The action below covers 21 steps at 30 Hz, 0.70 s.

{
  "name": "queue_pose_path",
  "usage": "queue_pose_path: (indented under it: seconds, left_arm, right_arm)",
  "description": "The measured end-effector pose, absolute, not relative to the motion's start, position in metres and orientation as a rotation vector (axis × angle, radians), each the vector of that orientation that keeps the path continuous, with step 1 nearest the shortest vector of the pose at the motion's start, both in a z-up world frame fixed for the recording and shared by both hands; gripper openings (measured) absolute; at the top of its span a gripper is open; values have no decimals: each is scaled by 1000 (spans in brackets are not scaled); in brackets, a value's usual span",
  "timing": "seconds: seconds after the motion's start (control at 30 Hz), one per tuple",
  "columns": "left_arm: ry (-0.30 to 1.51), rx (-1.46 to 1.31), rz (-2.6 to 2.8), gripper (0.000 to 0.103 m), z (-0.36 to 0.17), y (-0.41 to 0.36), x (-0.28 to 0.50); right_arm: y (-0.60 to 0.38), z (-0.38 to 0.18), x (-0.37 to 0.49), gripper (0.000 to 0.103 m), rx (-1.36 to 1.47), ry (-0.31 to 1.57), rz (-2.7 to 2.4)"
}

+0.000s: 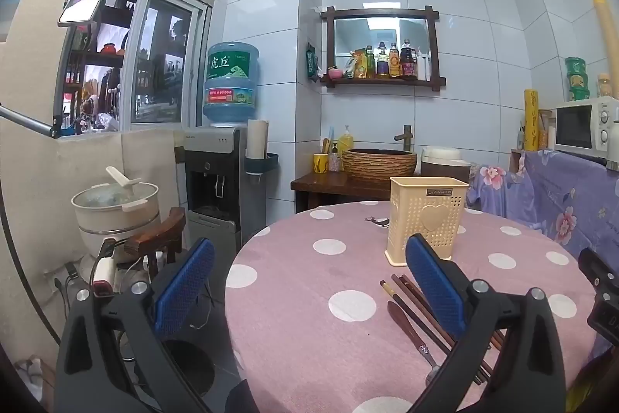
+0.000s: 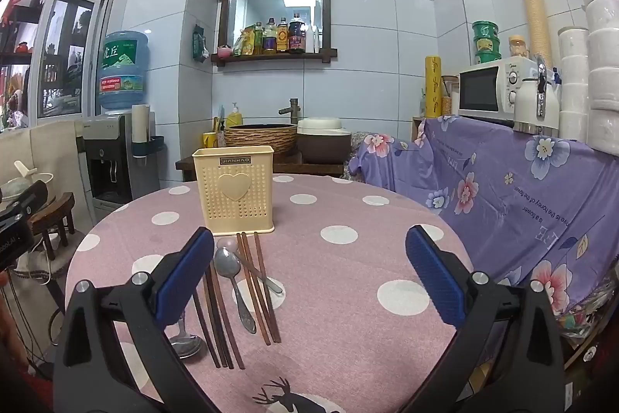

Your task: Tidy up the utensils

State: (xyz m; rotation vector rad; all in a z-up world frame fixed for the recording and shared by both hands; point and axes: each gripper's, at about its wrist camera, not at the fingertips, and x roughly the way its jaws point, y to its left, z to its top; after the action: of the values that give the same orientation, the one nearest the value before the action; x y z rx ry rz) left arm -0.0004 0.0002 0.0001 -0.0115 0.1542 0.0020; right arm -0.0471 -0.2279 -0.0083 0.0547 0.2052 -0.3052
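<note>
A cream perforated utensil holder stands upright on the pink polka-dot table; it also shows in the left wrist view. Several brown chopsticks and metal spoons lie flat in front of it; another spoon lies nearer. In the left wrist view the chopsticks and a spoon lie under my right finger. My left gripper is open and empty at the table's left edge. My right gripper is open and empty, above the table, right of the utensils.
A water dispenser, a pot on a wooden stool and cables sit left of the table. A basin and rice cooker stand behind. A purple floral cloth covers a counter with a microwave at the right.
</note>
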Motion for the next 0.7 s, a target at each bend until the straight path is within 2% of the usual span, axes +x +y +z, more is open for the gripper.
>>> queue_pose_path:
  seconds: [0.7]
  left_arm:
    - [148,-3,6,98,-1,-2,-3]
  right_arm:
    - [-228,-9,-47,98,56,204,-304]
